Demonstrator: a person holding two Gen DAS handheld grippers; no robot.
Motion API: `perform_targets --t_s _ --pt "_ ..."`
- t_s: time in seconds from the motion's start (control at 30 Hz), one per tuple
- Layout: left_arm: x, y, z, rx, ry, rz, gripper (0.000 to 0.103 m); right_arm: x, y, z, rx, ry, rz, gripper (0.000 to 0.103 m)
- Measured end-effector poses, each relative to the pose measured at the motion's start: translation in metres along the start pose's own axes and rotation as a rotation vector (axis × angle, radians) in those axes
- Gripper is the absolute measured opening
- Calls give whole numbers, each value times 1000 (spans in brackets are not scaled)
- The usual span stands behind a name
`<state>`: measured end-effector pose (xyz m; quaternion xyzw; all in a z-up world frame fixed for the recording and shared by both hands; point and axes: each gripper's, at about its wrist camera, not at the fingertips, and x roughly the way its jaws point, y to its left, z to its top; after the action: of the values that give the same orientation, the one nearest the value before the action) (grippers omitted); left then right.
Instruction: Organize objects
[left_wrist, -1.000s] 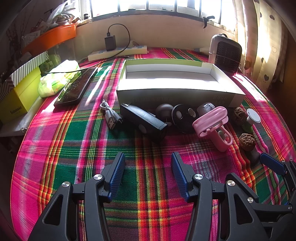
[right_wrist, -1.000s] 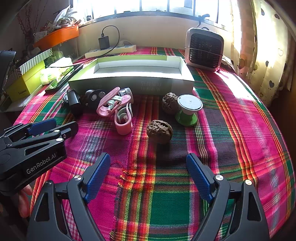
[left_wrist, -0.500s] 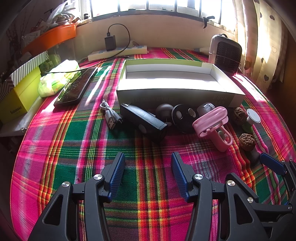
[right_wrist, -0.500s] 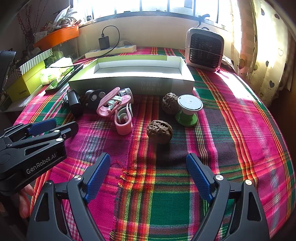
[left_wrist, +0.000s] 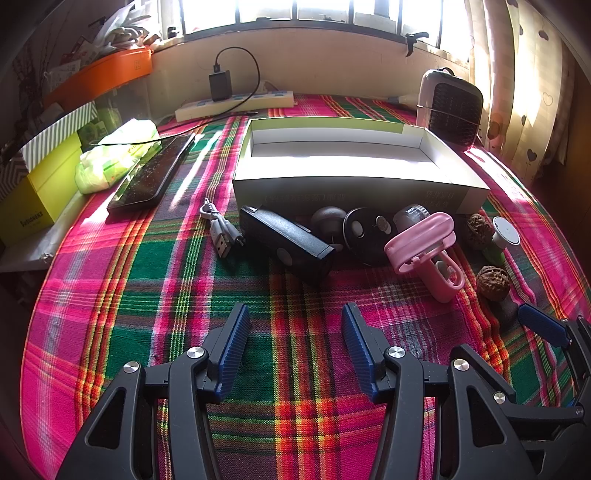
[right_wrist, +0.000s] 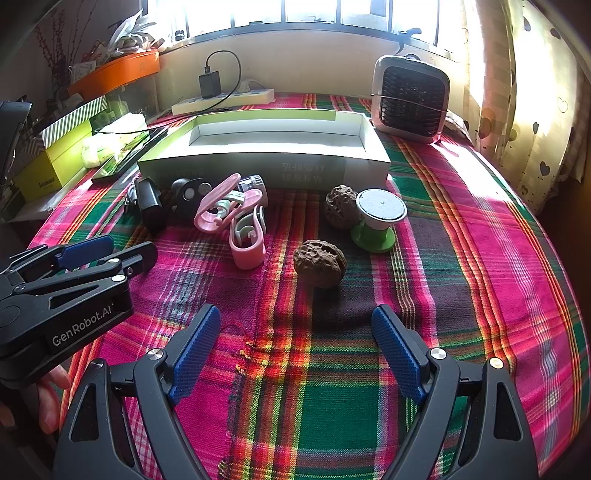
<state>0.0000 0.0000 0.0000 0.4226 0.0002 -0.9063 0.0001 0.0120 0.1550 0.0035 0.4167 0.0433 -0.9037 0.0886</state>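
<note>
We look across a bench (left_wrist: 122, 295) covered by a bright pink, green and red plaid cloth, set under a sunlit window with a pale curtain patterned with hearts (right_wrist: 535, 110) at the right. An orange shelf (left_wrist: 99, 74) and a yellow-green box (left_wrist: 40, 192) line the left edge. At the back of the bench lies a white power strip (left_wrist: 236, 105) with a black charger (left_wrist: 219, 85) plugged in, and a small white heater with a dark grille (right_wrist: 410, 98) stands at the far right corner.

In the middle sits a long, shallow open box (left_wrist: 354, 184), white inside, nothing in it. To its left a dark phone (left_wrist: 155, 171) lies flat beside a pale green packet (left_wrist: 114, 155).

Just in front of the box the loose items lie in a row: a white USB cable (left_wrist: 219, 230), a black rectangular device (left_wrist: 284, 240), a black oval fob (left_wrist: 364, 230), a pink clip-like holder (left_wrist: 424, 243), a green-based white-topped stand (right_wrist: 376, 219) and two wrinkled walnuts, one (right_wrist: 340, 206) touching the stand and one (right_wrist: 320, 263) nearer to us.

Our left tool (left_wrist: 293, 347) hovers over bare cloth with its blue pads apart, holding nothing. Our right tool (right_wrist: 295, 350) likewise stands wide apart, short of the nearer walnut.
</note>
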Motion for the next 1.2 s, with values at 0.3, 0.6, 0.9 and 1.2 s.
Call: perform_targets --t_s 0.3,0.6,0.9,1.2 --pt "0 0 0 -2 0 -3 51 1 -3 0 -51 8 46 85" --pt "5 8 2 14 -4 -69 51 1 -21 1 -58 13 67 85" --pt "0 19 2 38 -3 -135 50 10 -28 13 -72 36 66 84" --pt "3 42 8 -19 14 -158 50 18 -32 25 -88 48 73 72"
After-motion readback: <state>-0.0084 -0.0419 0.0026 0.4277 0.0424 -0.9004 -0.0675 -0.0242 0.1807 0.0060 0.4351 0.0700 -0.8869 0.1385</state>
